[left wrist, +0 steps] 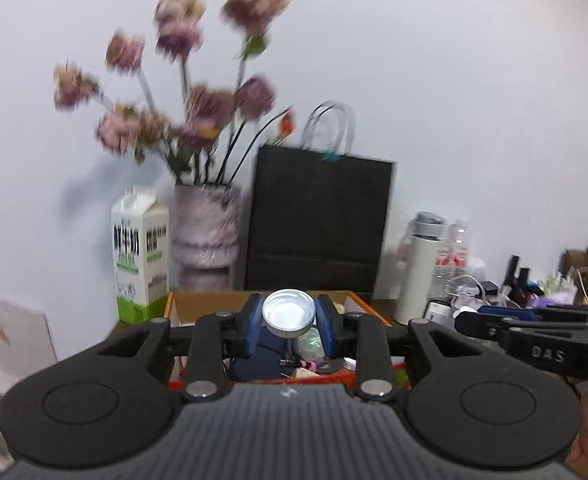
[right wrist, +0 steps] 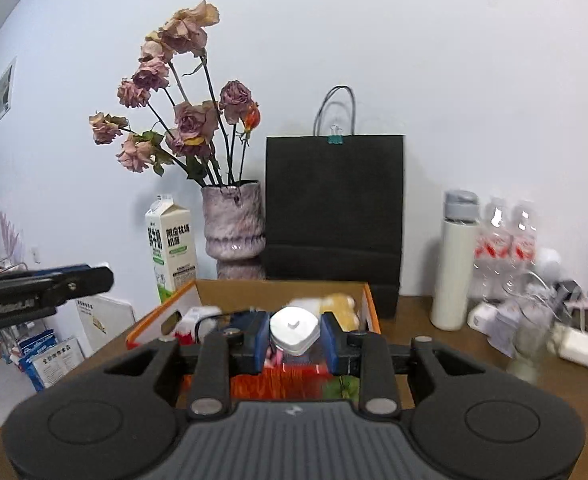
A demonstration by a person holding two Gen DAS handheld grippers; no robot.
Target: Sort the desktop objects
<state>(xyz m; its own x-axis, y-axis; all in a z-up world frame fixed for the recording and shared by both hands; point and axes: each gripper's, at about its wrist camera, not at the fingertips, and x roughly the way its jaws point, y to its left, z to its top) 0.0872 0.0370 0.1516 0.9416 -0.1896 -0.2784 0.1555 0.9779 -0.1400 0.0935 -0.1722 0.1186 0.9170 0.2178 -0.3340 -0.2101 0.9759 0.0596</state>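
My left gripper [left wrist: 289, 322] is shut on a round silver metal lid [left wrist: 289, 313], held above an orange-rimmed cardboard box [left wrist: 197, 305] with several small items inside. My right gripper [right wrist: 294, 334] is shut on a white rounded-square container [right wrist: 294, 330], held above the same box [right wrist: 368, 304]. The right gripper shows at the right edge of the left wrist view [left wrist: 534, 328]; the left gripper shows at the left edge of the right wrist view [right wrist: 41, 290].
Against the wall stand a milk carton [right wrist: 171, 248], a pink vase of dried roses [right wrist: 233, 228], and a black paper bag [right wrist: 334, 216]. A white thermos [right wrist: 456, 264], water bottles [right wrist: 506, 248] and cluttered small items [right wrist: 534, 320] lie right on the brown desk [right wrist: 414, 312].
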